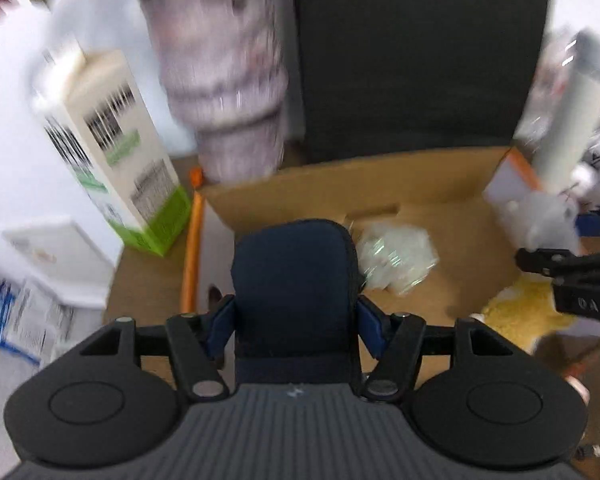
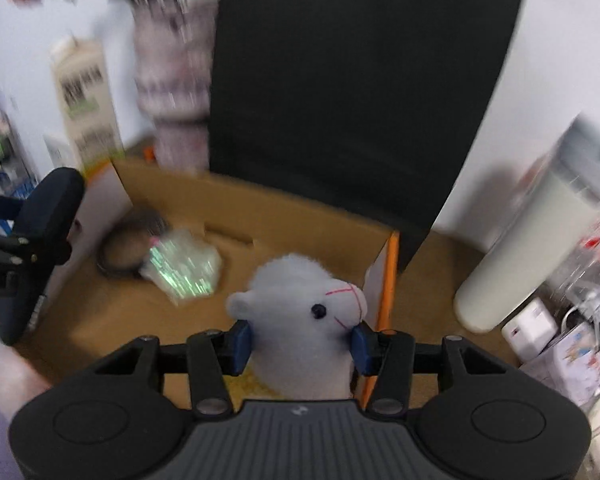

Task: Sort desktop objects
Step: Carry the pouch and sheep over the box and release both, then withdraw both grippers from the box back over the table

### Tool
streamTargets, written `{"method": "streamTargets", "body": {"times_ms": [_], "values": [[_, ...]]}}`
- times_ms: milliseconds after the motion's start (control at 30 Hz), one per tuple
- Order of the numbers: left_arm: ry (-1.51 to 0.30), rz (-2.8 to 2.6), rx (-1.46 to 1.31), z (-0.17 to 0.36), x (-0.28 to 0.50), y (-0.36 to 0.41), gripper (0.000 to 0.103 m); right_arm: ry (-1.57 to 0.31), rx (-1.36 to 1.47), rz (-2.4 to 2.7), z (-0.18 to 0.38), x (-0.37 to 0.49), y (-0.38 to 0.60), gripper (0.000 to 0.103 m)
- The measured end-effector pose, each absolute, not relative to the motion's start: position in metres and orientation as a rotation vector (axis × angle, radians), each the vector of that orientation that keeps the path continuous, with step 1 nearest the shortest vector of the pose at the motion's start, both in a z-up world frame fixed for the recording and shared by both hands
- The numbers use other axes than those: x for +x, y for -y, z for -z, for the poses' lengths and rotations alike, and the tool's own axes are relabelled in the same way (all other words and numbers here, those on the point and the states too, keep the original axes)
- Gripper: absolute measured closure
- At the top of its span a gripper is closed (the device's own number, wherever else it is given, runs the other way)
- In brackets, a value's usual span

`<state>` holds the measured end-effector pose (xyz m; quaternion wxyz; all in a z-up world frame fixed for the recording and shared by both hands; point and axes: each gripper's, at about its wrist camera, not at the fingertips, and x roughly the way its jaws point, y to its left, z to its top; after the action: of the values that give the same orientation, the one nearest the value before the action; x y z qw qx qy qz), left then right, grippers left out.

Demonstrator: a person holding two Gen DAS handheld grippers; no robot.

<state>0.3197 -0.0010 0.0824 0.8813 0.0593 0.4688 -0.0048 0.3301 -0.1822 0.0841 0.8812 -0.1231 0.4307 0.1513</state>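
My left gripper (image 1: 294, 320) pinches a dark blue pad (image 1: 294, 280) between its blue fingers (image 1: 220, 330), held above the open cardboard box (image 1: 380, 184). My right gripper (image 2: 302, 340) clamps a white plush llama (image 2: 304, 320) at the neck, its head upright over the same box, near the orange-edged wall. On the box floor I see a crinkled clear bag (image 2: 184, 268) beside a dark round thing (image 2: 126, 248). A carton (image 1: 108, 152) stands outside, left of the box.

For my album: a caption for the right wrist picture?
Right tool gripping fluffy white toy llama above brown cardboard box.
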Motion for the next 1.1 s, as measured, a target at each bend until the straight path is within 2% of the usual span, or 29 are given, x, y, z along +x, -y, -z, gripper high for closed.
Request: {"method": "streamTargets", "body": {"times_ms": [200,300,400,533,567,633,700,833,1100], "values": [[-0.987,-0.045,0.110,-0.037,0.339,-0.006,0.038,-1.025,-0.209,-0.309,-0.044,0.353,0.179,0.055],[-1.005,-0.032,0.139,-0.035,0.334,-0.005,0.037,-0.992,-0.266,-0.307,-0.037,0.347,0.176,0.054],[-1.015,0.015,0.107,-0.052,0.326,-0.007,0.036,-1.014,-0.318,-0.357,-0.037,0.335,0.170,0.043],[-0.912,0.017,0.069,-0.098,0.303,-0.013,0.029,-0.953,-0.286,-0.309,-0.061,0.321,0.181,0.023],[-0.898,0.021,0.059,-0.108,0.297,-0.014,0.028,-0.951,-0.227,-0.302,-0.071,0.318,0.188,0.022],[-0.877,0.023,0.036,-0.126,0.282,-0.019,0.013,-0.967,-0.107,-0.300,-0.087,0.313,0.200,0.020],[-0.865,0.021,0.028,-0.138,0.269,-0.020,0.005,-0.983,-0.036,-0.297,-0.099,0.304,0.208,0.019],[-0.873,0.057,0.001,-0.149,0.237,-0.021,0.000,-0.962,0.033,-0.296,-0.120,0.276,0.212,0.012],[-0.800,0.097,-0.039,-0.139,0.150,-0.029,0.000,-0.869,0.013,-0.281,-0.115,0.192,0.209,0.009]]}}
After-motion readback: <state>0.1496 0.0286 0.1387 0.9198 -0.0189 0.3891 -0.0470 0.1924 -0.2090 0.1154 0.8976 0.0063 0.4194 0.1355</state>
